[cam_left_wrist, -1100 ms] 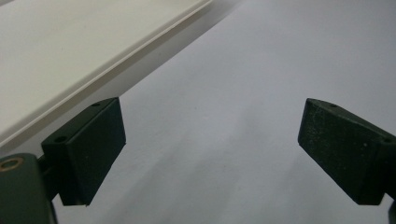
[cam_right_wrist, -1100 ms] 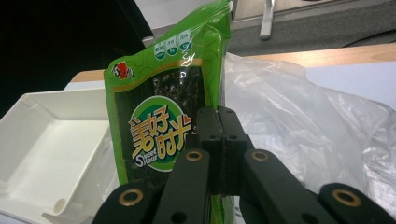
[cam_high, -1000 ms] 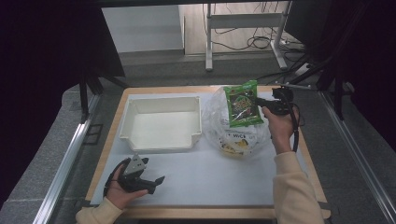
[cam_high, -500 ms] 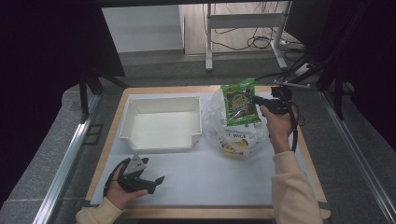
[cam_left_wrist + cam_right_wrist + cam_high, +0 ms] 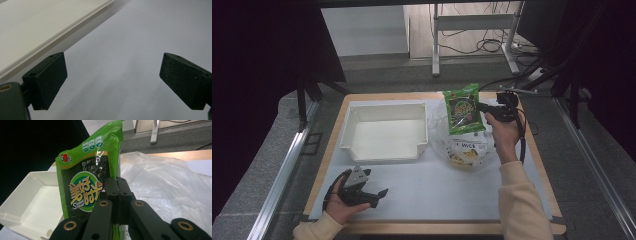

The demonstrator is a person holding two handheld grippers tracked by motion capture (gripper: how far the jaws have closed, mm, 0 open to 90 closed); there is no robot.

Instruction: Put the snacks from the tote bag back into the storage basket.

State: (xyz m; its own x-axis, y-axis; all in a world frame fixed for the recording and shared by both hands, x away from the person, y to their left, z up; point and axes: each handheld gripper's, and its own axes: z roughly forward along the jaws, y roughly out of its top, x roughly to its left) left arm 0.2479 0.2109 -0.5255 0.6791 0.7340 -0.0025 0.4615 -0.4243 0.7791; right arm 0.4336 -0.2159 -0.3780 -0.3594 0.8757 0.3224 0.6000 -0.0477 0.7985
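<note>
Two tongs in play. Right tongs [image 5: 482,106] pinching a green snack pack [image 5: 463,108] by its edge, held up off the worktop [image 5: 437,185]. In the right gripper view the jaws are pressed together on the pack's [image 5: 87,182] right margin, pack upright, printed face toward the camera, lettering readable. Seen from the high view, the pack hangs over the upper part of a clear plastic bag [image 5: 462,147] that lies on the worktop right of the tray [image 5: 384,131]. More packaged goods show through the bag, with a label and some yellow; too small to tell what they are. In the right gripper view the bag [image 5: 170,187] spreads crumpled behind and to the right of the pack, and the tray [image 5: 32,202] sits to the pack's left, beyond it.

Tray white, rectangular, open-topped, standing on the pale sheet at the far left of the worktop. Nothing seen inside.

Left tongs [image 5: 379,196] low at the near left, resting in the person's hand just in front of the tray's near wall. Jaws spread wide, nothing between them; the left gripper view shows bare pale sheet in the gap [image 5: 113,75] and the tray's wall [image 5: 50,22] slanting across the upper left.
</note>
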